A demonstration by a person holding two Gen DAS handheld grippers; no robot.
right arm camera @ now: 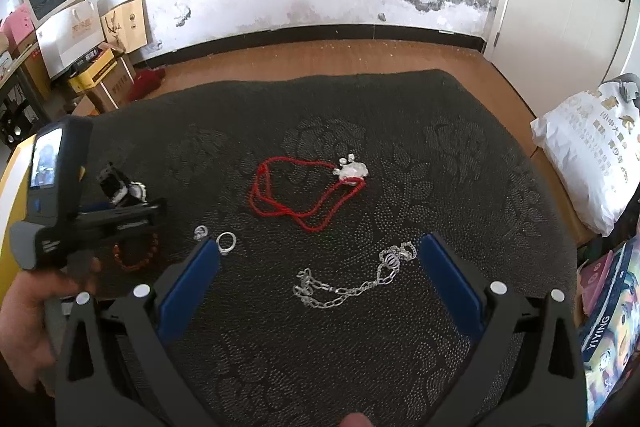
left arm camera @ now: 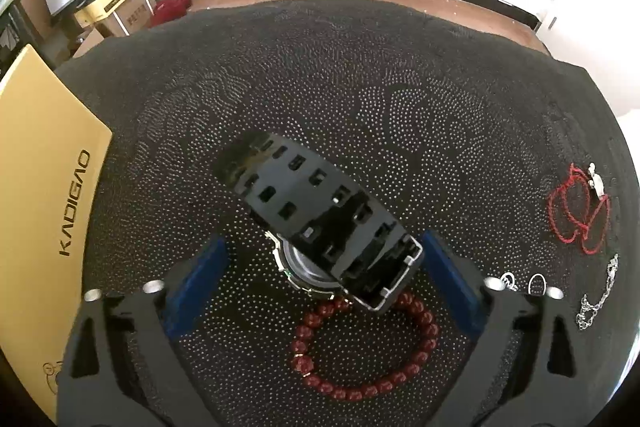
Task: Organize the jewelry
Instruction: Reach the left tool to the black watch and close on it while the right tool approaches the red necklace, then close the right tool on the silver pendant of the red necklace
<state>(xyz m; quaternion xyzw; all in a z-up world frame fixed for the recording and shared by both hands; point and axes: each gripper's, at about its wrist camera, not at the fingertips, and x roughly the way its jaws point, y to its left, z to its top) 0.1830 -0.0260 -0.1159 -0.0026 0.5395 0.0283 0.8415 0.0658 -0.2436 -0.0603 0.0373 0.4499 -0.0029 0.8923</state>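
A: Between the left gripper (left arm camera: 320, 255) fingers, jaws spread, nothing held: black watch (left arm camera: 320, 223), just above the bead bracelet (left arm camera: 362, 343).
B: Looks rigid and chunky; strap springy. Grab across the case. Right gripper (right arm camera: 318, 257) also open, over the silver chain (right arm camera: 348, 285).

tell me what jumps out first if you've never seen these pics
The chunky black watch with a perforated strap fills the space between the open left gripper fingers, above a dark red bead bracelet. On the dark dotted mat, a bright red cord necklace with a silver pendant lies beyond a silver chain before the open right gripper.
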